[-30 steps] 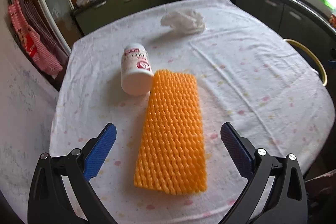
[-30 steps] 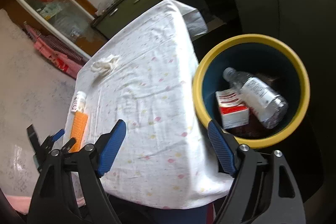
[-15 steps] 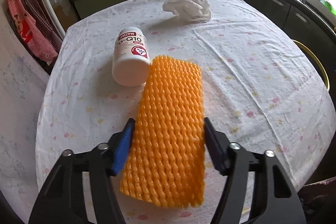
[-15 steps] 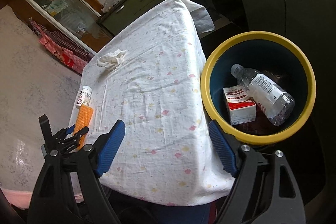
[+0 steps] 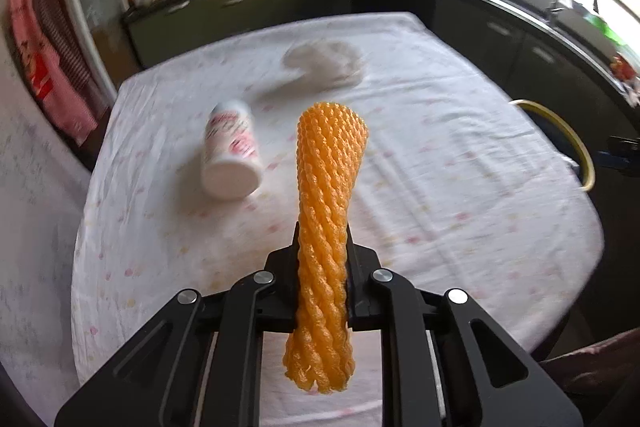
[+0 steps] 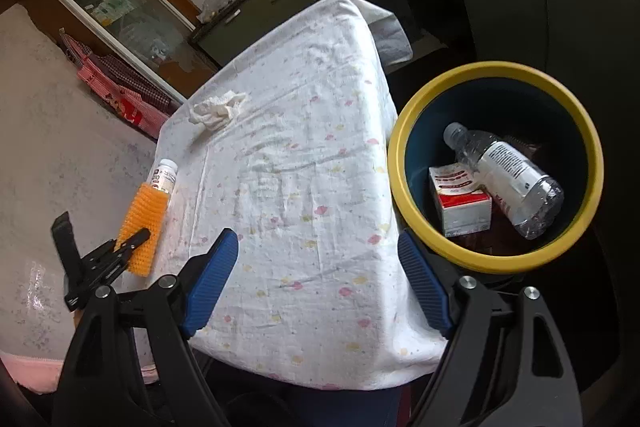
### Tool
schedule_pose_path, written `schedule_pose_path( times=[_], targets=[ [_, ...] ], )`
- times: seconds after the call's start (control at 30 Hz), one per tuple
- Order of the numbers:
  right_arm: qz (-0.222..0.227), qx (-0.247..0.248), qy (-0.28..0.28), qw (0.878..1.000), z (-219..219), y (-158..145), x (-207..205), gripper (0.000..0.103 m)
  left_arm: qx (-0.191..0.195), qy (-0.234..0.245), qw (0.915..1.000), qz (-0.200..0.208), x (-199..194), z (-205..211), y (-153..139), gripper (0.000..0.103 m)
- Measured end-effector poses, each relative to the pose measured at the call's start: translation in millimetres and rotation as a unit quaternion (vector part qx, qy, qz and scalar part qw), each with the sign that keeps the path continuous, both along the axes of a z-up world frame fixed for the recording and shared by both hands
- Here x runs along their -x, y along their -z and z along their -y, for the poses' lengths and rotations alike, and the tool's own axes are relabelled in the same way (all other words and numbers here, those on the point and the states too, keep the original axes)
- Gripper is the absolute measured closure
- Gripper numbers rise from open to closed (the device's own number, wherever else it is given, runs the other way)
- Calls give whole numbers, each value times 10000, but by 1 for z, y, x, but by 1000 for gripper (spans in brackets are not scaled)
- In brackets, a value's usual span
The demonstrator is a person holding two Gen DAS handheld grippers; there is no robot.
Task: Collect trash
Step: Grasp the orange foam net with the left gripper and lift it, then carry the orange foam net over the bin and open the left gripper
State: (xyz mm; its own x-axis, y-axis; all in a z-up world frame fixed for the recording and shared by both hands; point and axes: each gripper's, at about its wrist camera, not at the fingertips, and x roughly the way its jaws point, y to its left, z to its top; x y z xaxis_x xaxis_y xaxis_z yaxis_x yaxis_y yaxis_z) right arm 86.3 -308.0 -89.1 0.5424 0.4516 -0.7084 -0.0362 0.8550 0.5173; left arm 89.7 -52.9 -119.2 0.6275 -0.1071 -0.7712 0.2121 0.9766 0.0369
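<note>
An orange foam net sleeve point(image 5: 326, 211) is squeezed narrow between the jaws of my left gripper point(image 5: 323, 255), which are still closing on it; it is lifted off the white tablecloth point(image 5: 440, 167). The right wrist view shows the same orange foam net sleeve point(image 6: 146, 215) in the left gripper point(image 6: 132, 243) at the table's left edge. A white pill bottle point(image 5: 230, 155) lies on its side just left of the sleeve. A crumpled white tissue point(image 5: 324, 65) sits farther back. My right gripper point(image 6: 318, 283) stands open and empty over the table's near corner.
A yellow-rimmed bin point(image 6: 496, 75) stands beside the table on the right, holding a clear plastic bottle point(image 6: 508, 175) and a red-and-white carton point(image 6: 460, 199). Dark kitchen cabinets point(image 5: 500, 27) run behind the table. A red checked cloth point(image 5: 48, 67) hangs at the left.
My left gripper has closed from wide open onto the orange sleeve, pinching it narrow, and lifted it off the cloth. The right gripper has stayed open near the bin.
</note>
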Motion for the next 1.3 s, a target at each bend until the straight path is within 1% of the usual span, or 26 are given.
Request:
schedule_pose_path(
  times=[0.07,0.13,0.23,0.27,0.33,0.37,0.43,0.5,0.57,0.7,0.77,0.83,0.9,0.93,0.97,1.0,1.03,1.1,1.17,1.23,1.27,1.3],
  targets=[
    [100,34,114,9999,6,-4,7,25,21,229,9997,71,3,14,-9,87],
    [189,136,269,9994,14,-8,14,25,90,620,9980,116,3,38,-21,87],
    [270,218,543,9979,30,-10,28,25,179,1156,9931,130,-2,76,-31,87],
    [279,219,638,9973,37,-9,33,24,212,1391,9900,110,-7,94,-33,87],
    [277,228,787,9963,48,-8,40,24,276,1695,9851,76,-12,123,-35,87],
    [272,229,883,9955,55,-6,45,24,323,1936,9805,38,-18,144,-35,87],
    [264,206,1013,9943,66,-5,51,24,360,2197,9749,-40,-27,172,-34,87],
    [261,197,1150,9928,78,-1,58,24,446,2505,9669,-194,-39,210,-32,87],
    [260,191,1270,9914,88,3,65,24,473,2678,9618,-322,-49,244,-27,87],
    [228,72,1458,9890,108,11,75,23,444,2815,9572,-512,-74,299,-16,87],
    [209,27,1561,9875,117,15,79,23,433,2823,9561,-650,-88,327,-7,87],
    [174,-12,1640,9863,125,20,83,23,406,2864,9543,-745,-98,347,2,85],
    [145,-51,1707,9852,131,24,86,23,340,2805,9559,-799,-111,365,12,83],
    [127,-69,1734,9847,134,26,87,22,328,2764,9567,-845,-117,374,19,81],
    [111,-81,1758,9843,137,27,88,21,327,2747,9571,-864,-120,379,22,74],
    [95,-95,1795,9837,140,30,89,21,318,2673,9589,-894,-127,385,28,64],
    [85,-105,1823,9831,141,31,89,20,299,2589,9609,-939,-133,390,33,60],
    [60,-116,1875,9822,144,34,90,20,361,2546,9612,-1004,-140,396,38,41],
    [49,-129,1889,9819,143,36,90,20,390,2467,9634,-972,-142,394,39,33],
    [23,-123,1853,9826,141,39,88,20,474,2443,9646,-877,-136,387,33,25],
    [10,-120,1839,9829,140,40,87,20,498,2446,9650,-805,-131,383,28,20],
    [-1,-123,1816,9833,138,41,85,20,490,2437,9662,-678,-126,377,22,18]
  ],
)
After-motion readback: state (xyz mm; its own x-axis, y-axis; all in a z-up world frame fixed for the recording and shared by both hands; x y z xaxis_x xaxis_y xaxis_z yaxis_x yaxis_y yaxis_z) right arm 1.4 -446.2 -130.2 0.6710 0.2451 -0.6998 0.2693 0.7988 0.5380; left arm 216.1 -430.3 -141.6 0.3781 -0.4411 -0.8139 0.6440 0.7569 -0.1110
